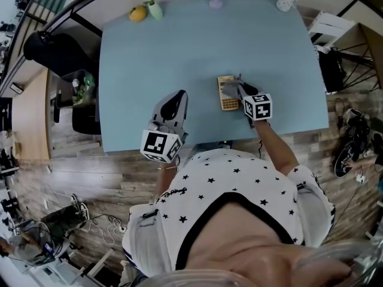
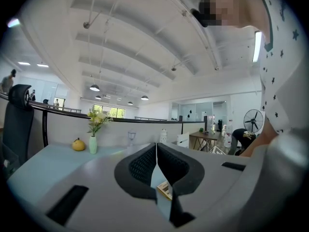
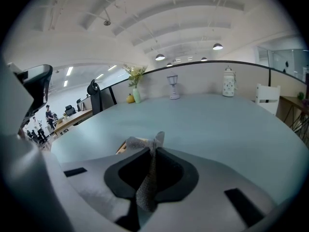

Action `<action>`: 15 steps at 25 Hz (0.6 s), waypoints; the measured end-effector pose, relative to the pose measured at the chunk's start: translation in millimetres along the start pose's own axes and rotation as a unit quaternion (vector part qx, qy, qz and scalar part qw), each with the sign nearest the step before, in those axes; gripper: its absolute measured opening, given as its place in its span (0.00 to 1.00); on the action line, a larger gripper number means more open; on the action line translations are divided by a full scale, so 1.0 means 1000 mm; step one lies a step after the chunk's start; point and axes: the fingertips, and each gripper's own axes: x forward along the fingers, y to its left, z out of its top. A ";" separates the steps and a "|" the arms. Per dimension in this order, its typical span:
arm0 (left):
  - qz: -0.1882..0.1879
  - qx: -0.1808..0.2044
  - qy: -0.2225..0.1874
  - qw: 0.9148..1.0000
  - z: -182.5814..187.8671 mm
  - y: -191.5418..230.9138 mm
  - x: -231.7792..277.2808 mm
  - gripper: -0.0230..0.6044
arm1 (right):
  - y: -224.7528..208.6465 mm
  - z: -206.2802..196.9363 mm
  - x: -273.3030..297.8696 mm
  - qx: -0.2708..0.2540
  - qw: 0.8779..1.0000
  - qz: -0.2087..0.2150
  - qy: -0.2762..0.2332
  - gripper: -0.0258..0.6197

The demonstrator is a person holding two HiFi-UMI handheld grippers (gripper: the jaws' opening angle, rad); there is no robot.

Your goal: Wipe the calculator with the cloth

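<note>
Two grippers: one working, one idle.
Right gripper [image 1: 240,90]: clamped on grey cloth [image 1: 231,89], laying it over the calculator [image 1: 228,104] to wipe.
Calculator: flat on blue table [image 1: 149,58], near front edge.
Left gripper [image 1: 178,95]: jaws together, empty, held clear.

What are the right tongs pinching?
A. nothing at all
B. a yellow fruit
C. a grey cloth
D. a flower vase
C: the right tongs are closed on the grey cloth, which sticks out between them and lies over the calculator.
</note>
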 end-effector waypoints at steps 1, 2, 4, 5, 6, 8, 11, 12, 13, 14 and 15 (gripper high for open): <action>-0.002 0.000 0.001 1.000 0.000 -0.002 0.001 0.09 | -0.004 -0.003 -0.002 0.003 1.000 -0.004 0.002 0.09; -0.004 0.001 0.001 1.000 -0.001 -0.004 0.002 0.09 | -0.007 -0.006 -0.003 0.004 1.000 -0.008 0.005 0.09; -0.006 0.001 0.000 1.000 0.000 -0.005 0.003 0.09 | -0.012 -0.010 -0.003 0.006 1.000 -0.013 0.010 0.09; -0.006 0.001 0.000 1.000 0.000 -0.005 0.003 0.09 | -0.013 -0.012 -0.003 0.007 1.000 -0.015 0.012 0.09; -0.006 0.001 0.001 1.000 0.000 -0.006 0.003 0.09 | -0.013 -0.014 -0.003 0.008 1.000 -0.016 0.014 0.09; -0.004 0.000 0.001 1.000 0.000 -0.005 0.001 0.09 | -0.014 -0.017 -0.002 0.008 1.000 -0.017 0.017 0.09; 0.000 -0.002 0.001 1.000 0.000 -0.003 -0.001 0.09 | -0.013 -0.017 -0.001 0.006 1.000 -0.017 0.018 0.09; 0.001 -0.001 0.001 1.000 0.000 -0.003 -0.002 0.09 | -0.013 -0.017 -0.001 0.005 1.000 -0.017 0.018 0.09; 0.002 -0.001 0.000 1.000 0.001 -0.002 -0.002 0.09 | -0.013 -0.016 0.000 0.004 1.000 -0.017 0.018 0.09; 0.002 -0.001 0.000 1.000 0.001 -0.002 -0.003 0.09 | -0.013 -0.016 0.000 0.004 1.000 -0.017 0.018 0.09; 0.002 0.000 -0.001 1.000 0.001 -0.003 -0.004 0.09 | -0.013 -0.016 0.000 0.005 1.000 -0.017 0.017 0.09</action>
